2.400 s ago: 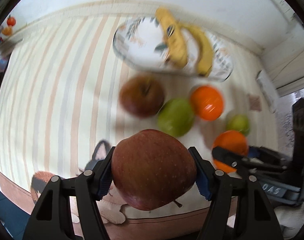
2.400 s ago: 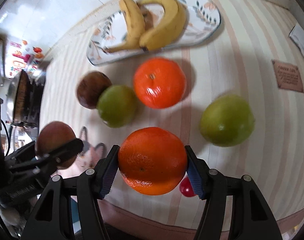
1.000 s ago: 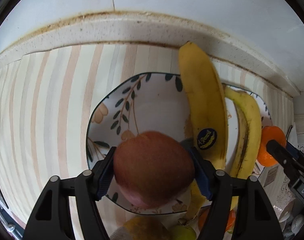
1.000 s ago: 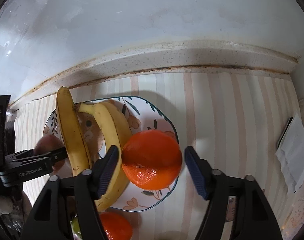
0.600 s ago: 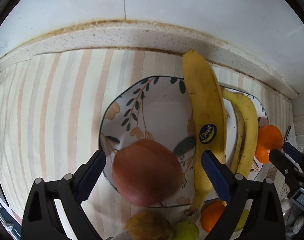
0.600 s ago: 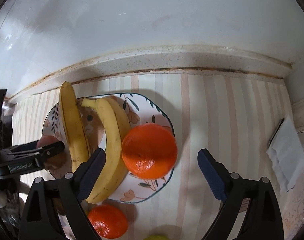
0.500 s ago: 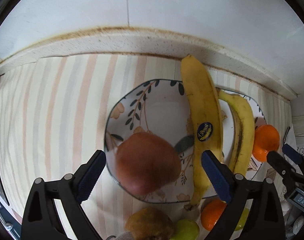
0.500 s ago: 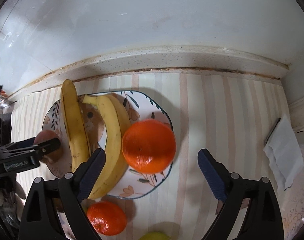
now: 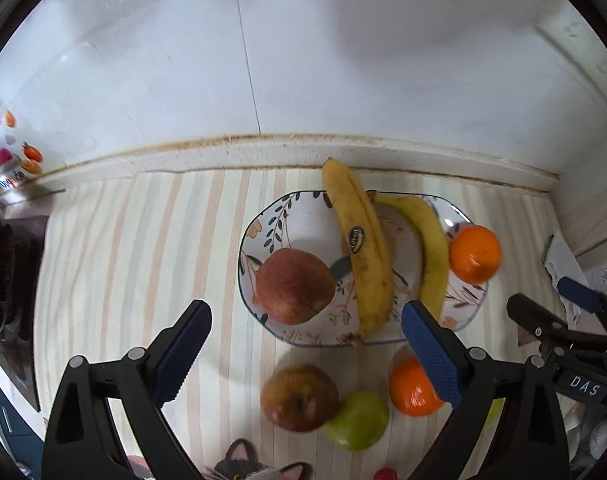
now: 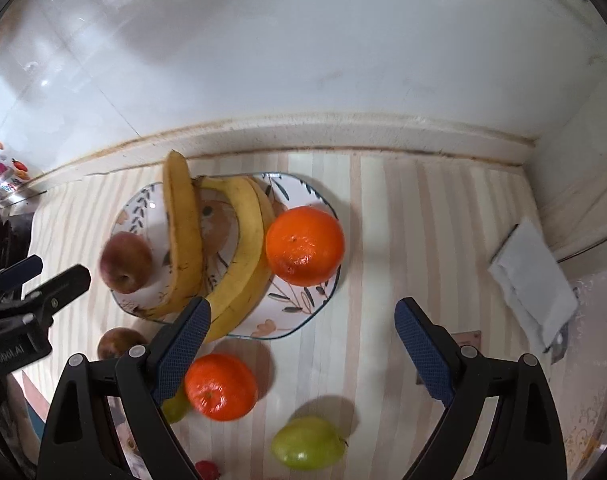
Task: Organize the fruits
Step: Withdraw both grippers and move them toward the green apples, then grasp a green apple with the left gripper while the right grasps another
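Note:
A leaf-patterned plate (image 9: pixel 263 224) (image 10: pixel 299 322) near the wall holds two bananas (image 9: pixel 361 248) (image 10: pixel 243 252), a red apple (image 9: pixel 294 286) (image 10: pixel 125 262) on its left part and an orange (image 9: pixel 474 254) (image 10: pixel 304 245) on its right rim. My left gripper (image 9: pixel 305 316) hangs open above the plate's near edge, nothing between its pads. My right gripper (image 10: pixel 301 312) is open too, nearer than the orange. On the striped cloth in front of the plate lie a second red apple (image 9: pixel 299 398) (image 10: pixel 117 342), a green apple (image 9: pixel 357 420), another orange (image 9: pixel 409 388) (image 10: pixel 220 386) and a green fruit (image 10: pixel 307 442).
A white tiled wall with a raised ledge (image 9: pixel 263 152) runs behind the plate. A folded white paper (image 10: pixel 533 278) lies at the right edge. A dark pan or stove (image 9: pixel 7 276) sits at the left. A small red thing (image 10: pixel 207 470) lies at the cloth's near edge.
Both grippers opened and left the red apple and the orange on the plate, then rose and drew back, so the loose fruit in front of the plate came into view.

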A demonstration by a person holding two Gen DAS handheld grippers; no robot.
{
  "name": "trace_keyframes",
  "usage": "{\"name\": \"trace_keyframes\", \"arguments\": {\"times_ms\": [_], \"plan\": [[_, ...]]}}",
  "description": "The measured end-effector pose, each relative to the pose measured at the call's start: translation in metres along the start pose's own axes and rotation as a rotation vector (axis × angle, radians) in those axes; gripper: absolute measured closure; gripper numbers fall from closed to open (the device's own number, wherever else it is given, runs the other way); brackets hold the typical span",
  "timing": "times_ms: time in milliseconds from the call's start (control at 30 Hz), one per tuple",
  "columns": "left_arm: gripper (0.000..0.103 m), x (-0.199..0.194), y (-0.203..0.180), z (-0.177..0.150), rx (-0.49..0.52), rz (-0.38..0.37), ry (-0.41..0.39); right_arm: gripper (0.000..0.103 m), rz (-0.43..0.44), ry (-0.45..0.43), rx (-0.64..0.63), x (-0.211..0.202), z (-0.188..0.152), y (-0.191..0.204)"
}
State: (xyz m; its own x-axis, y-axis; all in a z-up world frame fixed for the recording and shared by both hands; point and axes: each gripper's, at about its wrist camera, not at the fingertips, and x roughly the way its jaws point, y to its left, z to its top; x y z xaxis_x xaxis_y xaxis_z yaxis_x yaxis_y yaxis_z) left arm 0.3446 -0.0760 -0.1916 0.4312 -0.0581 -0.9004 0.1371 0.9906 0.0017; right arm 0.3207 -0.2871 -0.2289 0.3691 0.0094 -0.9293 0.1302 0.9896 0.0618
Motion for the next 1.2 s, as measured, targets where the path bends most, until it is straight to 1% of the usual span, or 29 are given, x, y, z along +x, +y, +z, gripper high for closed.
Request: {"name": "trace_keyframes", "arguments": {"times_ms": [167, 300, 467, 567, 667, 767, 800, 833, 867, 900, 933, 1000, 1100, 1133, 1167, 1200], "plan": [[0.006, -0.033, -0.003, -0.019, 0.002, 0.001, -0.066, 0.008, 0.004, -0.087, 0.001, -0.043, -0.015, 0.002], [0.006, -0.053, -0.007, -0.034, 0.001, 0.004, -0.112, 0.008, 0.021, -0.131, 0.009, -0.069, -0.025, 0.003], [0.006, -0.073, -0.005, -0.044, -0.011, -0.003, -0.144, 0.008, 0.079, -0.141, 0.038, -0.092, -0.04, 0.002], [0.006, -0.076, -0.001, -0.054, -0.014, 0.025, -0.149, 0.008, 0.111, -0.109, 0.069, -0.088, -0.052, -0.003], [0.006, -0.064, 0.002, -0.064, -0.019, 0.037, -0.101, 0.008, 0.12, -0.035, 0.092, -0.063, -0.064, -0.013], [0.006, -0.039, 0.002, -0.076, -0.012, 0.025, -0.025, 0.008, 0.151, 0.052, 0.129, -0.031, -0.08, -0.025], [0.006, -0.026, -0.001, -0.081, -0.004, 0.007, 0.018, 0.011, 0.164, 0.077, 0.142, -0.019, -0.085, -0.029], [0.006, -0.017, -0.003, -0.084, 0.003, -0.01, 0.051, 0.017, 0.174, 0.102, 0.153, -0.008, -0.091, -0.032], [0.006, -0.005, -0.008, -0.087, 0.015, -0.034, 0.091, 0.021, 0.176, 0.136, 0.164, 0.006, -0.097, -0.035], [0.006, 0.002, -0.011, -0.089, 0.022, -0.045, 0.112, 0.027, 0.179, 0.173, 0.174, 0.019, -0.102, -0.037], [0.006, 0.012, -0.016, -0.091, 0.029, -0.056, 0.141, 0.027, 0.18, 0.195, 0.186, 0.028, -0.107, -0.039], [0.006, 0.03, -0.028, -0.093, 0.053, -0.077, 0.191, 0.027, 0.166, 0.221, 0.189, 0.041, -0.113, -0.041], [0.006, 0.052, -0.043, -0.095, 0.082, -0.093, 0.248, 0.027, 0.165, 0.236, 0.2, 0.056, -0.121, -0.043], [0.006, 0.059, -0.049, -0.095, 0.094, -0.089, 0.26, 0.027, 0.161, 0.242, 0.202, 0.059, -0.122, -0.043], [0.006, 0.06, -0.054, -0.095, 0.114, -0.063, 0.244, 0.027, 0.162, 0.249, 0.207, 0.064, -0.122, -0.044], [0.008, 0.061, -0.063, -0.094, 0.149, -0.074, 0.234, 0.028, 0.171, 0.255, 0.217, 0.068, -0.122, -0.045]]}}
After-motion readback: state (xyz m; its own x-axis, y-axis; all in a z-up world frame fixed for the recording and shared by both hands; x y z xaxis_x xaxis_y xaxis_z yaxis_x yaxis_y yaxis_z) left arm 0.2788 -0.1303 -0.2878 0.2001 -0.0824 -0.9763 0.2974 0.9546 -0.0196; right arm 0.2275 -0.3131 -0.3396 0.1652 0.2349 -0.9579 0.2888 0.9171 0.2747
